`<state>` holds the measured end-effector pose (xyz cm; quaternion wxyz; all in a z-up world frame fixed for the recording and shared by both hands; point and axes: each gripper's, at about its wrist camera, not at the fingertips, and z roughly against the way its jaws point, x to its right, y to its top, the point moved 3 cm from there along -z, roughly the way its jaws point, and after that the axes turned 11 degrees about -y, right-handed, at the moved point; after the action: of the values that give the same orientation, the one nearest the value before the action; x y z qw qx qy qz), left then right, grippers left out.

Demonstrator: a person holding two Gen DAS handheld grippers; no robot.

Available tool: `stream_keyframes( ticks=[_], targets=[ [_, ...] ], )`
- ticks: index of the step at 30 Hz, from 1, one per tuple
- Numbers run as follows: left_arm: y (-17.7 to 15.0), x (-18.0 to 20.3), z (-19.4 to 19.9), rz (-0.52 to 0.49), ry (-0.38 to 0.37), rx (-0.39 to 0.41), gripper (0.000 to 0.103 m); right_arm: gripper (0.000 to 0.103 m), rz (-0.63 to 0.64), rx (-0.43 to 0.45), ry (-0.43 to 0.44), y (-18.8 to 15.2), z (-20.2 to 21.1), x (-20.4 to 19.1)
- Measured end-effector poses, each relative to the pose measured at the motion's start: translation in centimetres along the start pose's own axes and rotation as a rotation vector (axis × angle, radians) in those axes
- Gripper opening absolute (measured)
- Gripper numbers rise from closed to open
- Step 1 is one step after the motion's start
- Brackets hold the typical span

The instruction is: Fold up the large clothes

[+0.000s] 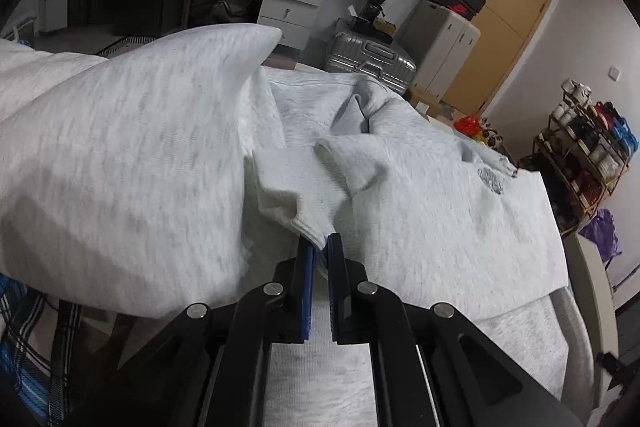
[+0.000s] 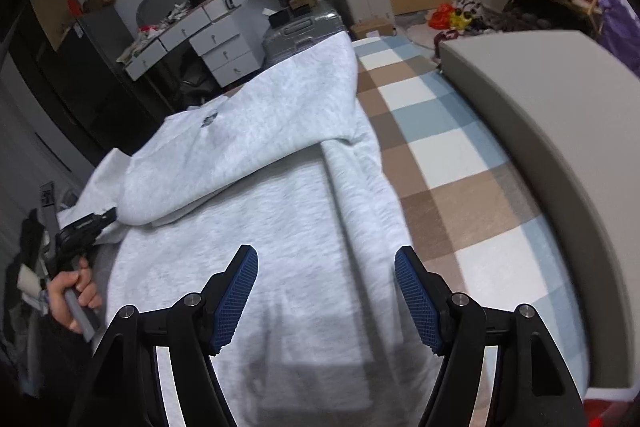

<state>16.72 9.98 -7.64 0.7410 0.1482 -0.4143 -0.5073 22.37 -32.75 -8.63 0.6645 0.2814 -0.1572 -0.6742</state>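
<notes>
Pinching a ribbed cuff of the heathered grey sweatshirt, the left gripper grips; right gripper gapes.

Black gripper, ribbed blue pads.

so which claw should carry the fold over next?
Left. The left claw is shut on the grey sweatshirt at its ribbed cuff, sleeve lifted. The right claw hangs open above the fabric, holding nothing.
</notes>
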Motion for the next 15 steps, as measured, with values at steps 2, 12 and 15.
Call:
stream_keyframes(
  ticks=[2, 12, 15],
  targets=[
    [-0.4, -0.3, 0.3, 0.014, -0.022, 0.007, 0.004, 0.071, 0.030, -0.005, -0.062, 0.3, -0.9, -0.1],
    [-0.2, -0.5, -1.1, 0.017, -0.023, -0.008, 0.005, 0.006, -0.096, -0.072, -0.163, 0.6, -4.7, 4.7],
    [-0.2, -0.5, -1.1, 0.008, -0.019, -0.008, 0.006, 0.021, -0.150, -0.114, -0.165, 0.4, -5.0, 6.0]
  ],
)
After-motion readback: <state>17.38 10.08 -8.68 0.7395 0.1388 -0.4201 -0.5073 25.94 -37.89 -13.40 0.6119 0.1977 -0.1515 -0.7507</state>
